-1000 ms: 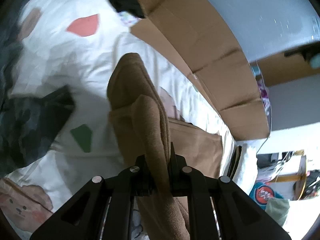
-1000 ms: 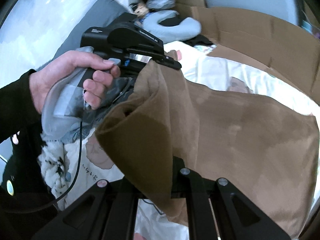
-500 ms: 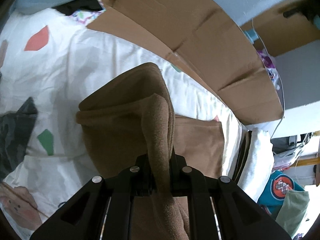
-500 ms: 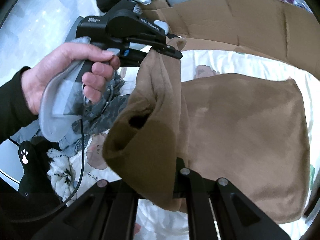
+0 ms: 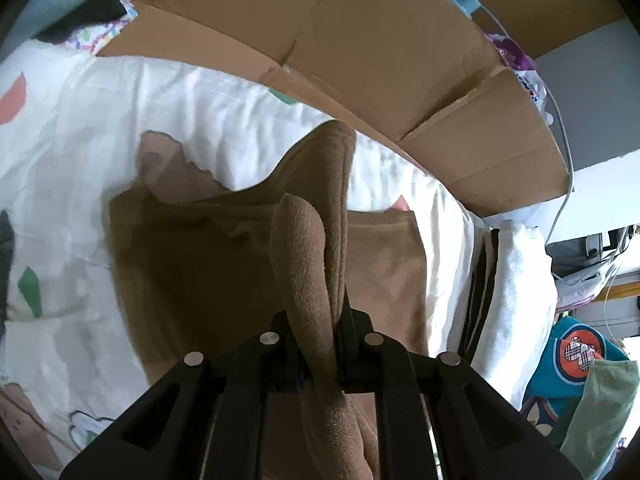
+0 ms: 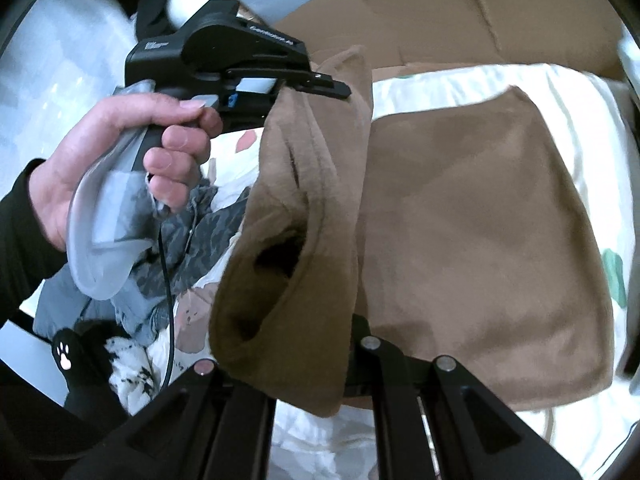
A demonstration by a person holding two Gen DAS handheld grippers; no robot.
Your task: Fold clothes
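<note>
In the left wrist view, the left tool (image 5: 320, 344) is pinching closed on an edge of the brown garment (image 5: 192, 264), which is rising toward 12 o'clock. The rest is lying on the white bed sheet (image 5: 100, 120), with a cardboard box (image 5: 360, 60) at 1 o'clock.

In the right wrist view, the right tool (image 6: 344, 360) is also gripping the garment's edge at 6 o'clock. At 10 o'clock a hand (image 6: 120, 152) is holding the left tool. One half is lying flat already; the lifted half is not laid over yet, so the fold seems about halfway.
</note>
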